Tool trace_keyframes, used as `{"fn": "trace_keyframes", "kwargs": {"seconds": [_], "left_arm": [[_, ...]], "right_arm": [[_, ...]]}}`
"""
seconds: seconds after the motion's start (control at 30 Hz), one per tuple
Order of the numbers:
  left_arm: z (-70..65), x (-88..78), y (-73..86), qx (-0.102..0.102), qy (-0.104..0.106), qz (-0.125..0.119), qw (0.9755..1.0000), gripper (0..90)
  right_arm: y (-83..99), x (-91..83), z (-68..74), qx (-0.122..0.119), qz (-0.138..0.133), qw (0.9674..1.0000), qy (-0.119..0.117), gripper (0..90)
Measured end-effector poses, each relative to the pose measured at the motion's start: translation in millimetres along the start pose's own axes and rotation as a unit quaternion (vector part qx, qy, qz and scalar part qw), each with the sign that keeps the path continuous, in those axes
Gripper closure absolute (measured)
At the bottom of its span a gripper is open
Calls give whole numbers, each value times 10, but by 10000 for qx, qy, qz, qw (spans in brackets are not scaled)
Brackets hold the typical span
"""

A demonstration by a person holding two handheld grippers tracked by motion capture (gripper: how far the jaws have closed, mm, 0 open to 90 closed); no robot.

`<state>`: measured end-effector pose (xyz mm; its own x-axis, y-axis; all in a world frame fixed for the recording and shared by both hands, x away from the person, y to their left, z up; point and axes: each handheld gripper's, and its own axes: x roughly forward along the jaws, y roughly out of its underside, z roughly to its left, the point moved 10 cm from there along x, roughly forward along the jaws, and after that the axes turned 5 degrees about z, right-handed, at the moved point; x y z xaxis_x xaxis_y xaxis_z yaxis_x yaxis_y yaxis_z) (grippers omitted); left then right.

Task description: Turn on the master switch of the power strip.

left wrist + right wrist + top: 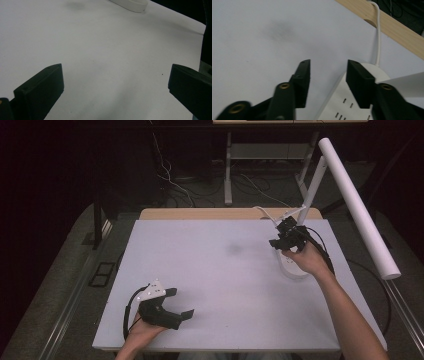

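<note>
Two grippers: right gripper (328,72), jaws parted and empty over lamp base (352,105); left gripper (170,307) open, idle. Advice: lower squarely, avoiding cord (378,37).

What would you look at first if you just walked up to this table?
Probably the white desk lamp at the table's right side, with its long tube head slanting high over the edge. The right gripper hovers open just above the lamp's base. The left gripper rests open near the front edge of the white table.

White table (215,285): lamp base (292,267) at right (cord trailing back).
</note>
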<state>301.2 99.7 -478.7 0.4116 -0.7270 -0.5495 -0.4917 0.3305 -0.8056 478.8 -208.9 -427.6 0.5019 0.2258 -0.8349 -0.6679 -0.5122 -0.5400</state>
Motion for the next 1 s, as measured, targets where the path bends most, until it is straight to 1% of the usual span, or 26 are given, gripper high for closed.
{"fn": "trace_keyframes", "kwargs": {"seconds": [0.1, 0.13, 0.27, 0.3, 0.33, 0.37, 0.4, 0.43, 0.57, 0.63, 1.0], "left_arm": [[0, 0, 0, 6, 2, 0, 10000, 0], [1, 0, -1, 9, 0, -1, 10000, 0], [5, 2, 2, 5, -5, 7, 10000, 0], [6, 2, 1, 2, -3, 5, 10000, 0], [6, 3, 1, 3, -3, 7, 10000, 0], [6, 4, 2, 5, -2, 12, 10000, 0], [6, 5, 3, 7, -3, 15, 10000, 0], [6, 7, 3, 11, -2, 14, 10000, 0], [-1, 11, 8, 7, 7, 40, 10000, 0], [-3, 12, 9, 9, 7, 45, 10000, 0], [-3, 19, 12, 22, 2, 61, 10000, 0]], "right_arm": [[29, -72, 42, 94, -140, 9998, -138, 377], [39, -100, 62, 137, -210, 9995, -200, 335], [103, -198, 146, 128, -362, 9985, -384, 122], [146, -234, 192, 98, -407, 9978, -519, 94], [146, -234, 192, 98, -407, 9978, -519, 94], [199, -257, 223, 124, -486, 9972, -554, 0], [233, -266, 248, 115, -489, 9968, -624, 2], [233, -266, 248, 115, -489, 9968, -624, 2], [348, -308, 333, 148, -597, 9951, -780, 1], [403, -326, 364, 126, -647, 9946, -800, 1], [675, -489, 541, 244, -899, 9902, -1038, 1]]}}
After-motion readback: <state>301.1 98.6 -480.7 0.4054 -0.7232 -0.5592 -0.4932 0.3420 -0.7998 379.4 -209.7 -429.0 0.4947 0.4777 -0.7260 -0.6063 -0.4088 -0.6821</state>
